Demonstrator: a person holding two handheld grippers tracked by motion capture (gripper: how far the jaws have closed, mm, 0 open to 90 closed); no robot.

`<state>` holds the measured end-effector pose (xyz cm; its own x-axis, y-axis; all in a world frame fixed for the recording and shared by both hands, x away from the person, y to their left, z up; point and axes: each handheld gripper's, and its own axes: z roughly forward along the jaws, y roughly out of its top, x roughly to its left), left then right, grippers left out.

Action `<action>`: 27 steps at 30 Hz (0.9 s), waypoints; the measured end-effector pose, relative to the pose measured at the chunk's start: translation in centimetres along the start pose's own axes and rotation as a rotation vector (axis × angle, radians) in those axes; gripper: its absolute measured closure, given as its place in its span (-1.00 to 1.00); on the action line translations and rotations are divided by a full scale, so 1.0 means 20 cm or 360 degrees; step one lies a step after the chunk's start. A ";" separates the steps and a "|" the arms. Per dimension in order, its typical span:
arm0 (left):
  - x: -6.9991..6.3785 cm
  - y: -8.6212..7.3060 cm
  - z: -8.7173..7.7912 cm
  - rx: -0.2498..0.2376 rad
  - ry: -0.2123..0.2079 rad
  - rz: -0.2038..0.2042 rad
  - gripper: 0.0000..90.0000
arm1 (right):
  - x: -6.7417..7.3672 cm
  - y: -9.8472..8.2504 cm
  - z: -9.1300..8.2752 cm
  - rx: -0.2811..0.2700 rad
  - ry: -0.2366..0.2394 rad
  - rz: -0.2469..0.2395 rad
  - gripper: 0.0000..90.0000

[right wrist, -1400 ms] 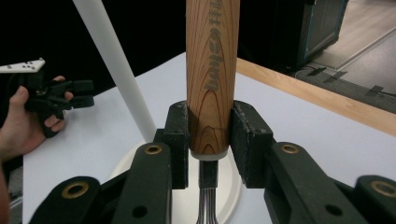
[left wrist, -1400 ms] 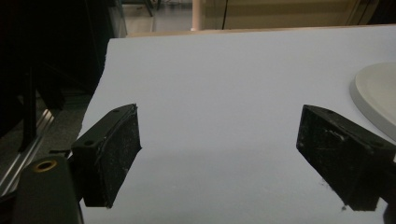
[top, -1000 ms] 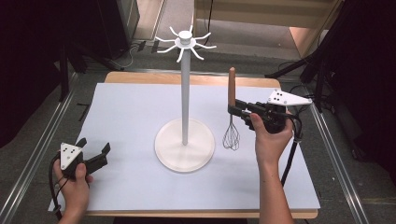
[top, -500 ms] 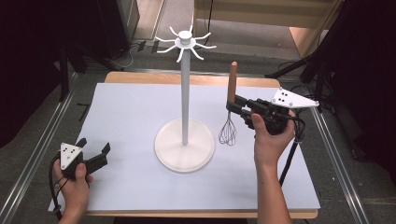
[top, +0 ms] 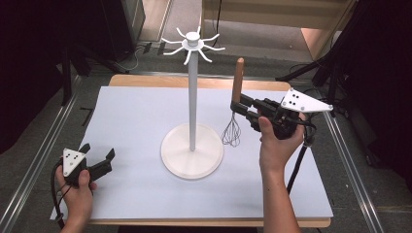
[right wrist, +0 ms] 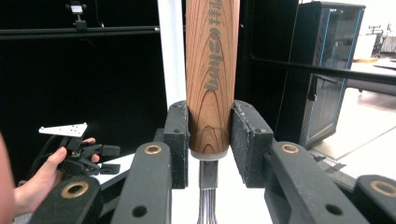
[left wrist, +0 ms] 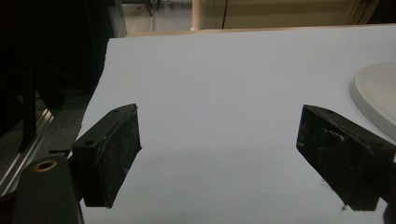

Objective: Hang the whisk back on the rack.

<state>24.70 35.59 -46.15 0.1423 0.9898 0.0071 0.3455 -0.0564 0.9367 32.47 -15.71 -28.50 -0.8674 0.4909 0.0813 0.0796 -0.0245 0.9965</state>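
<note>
A whisk (top: pixel 232 132) with a wooden handle (top: pixel 237 80) hangs upright above the table, wire head down, right of the white rack's pole (top: pixel 192 102). My right gripper (top: pixel 239 109) is shut on the lower end of that handle (right wrist: pixel 211 79); the pads (right wrist: pixel 180 140) press it from both sides. The rack has a round base (top: pixel 192 151) and a crown of hooks (top: pixel 193 44) at the top. My left gripper (top: pixel 99 158) rests near the table's front left corner, open, with bare white tabletop between its pads (left wrist: pixel 114 149).
The white table sheet (top: pixel 136 116) lies on a wooden top with metal rails (top: pixel 43 160) along both sides. The rack's base edge (left wrist: pixel 373 93) lies at the right of the left gripper view. Dark equipment and stands surround the table.
My right gripper has lifted the whisk a little, so its wire head hangs higher above the table. The left gripper has stayed where it was.
</note>
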 end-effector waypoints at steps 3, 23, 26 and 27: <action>0.00 0.00 0.00 0.0000 0.0001 0.0001 -0.68 | 0.01 0.02 0.01 -0.0007 0.0001 -0.0016 0.57; 0.00 0.00 0.00 0.0001 -0.0005 0.0000 -0.68 | 0.04 0.10 0.10 -0.0052 0.0013 -0.0039 0.57; 0.00 0.00 0.00 0.0000 -0.0004 -0.0003 -0.68 | 0.04 0.10 0.10 -0.0058 0.0012 -0.0035 0.57; 0.00 0.00 0.00 -0.0003 -0.0005 -0.0005 -0.68 | 0.04 0.11 0.10 -0.0062 0.0010 -0.0034 0.57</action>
<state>24.71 35.63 -46.15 0.1443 0.9895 0.0031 0.3440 -0.0531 0.9375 32.89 -13.58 -26.34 -0.8718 0.4863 0.0599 0.0419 -0.0478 0.9980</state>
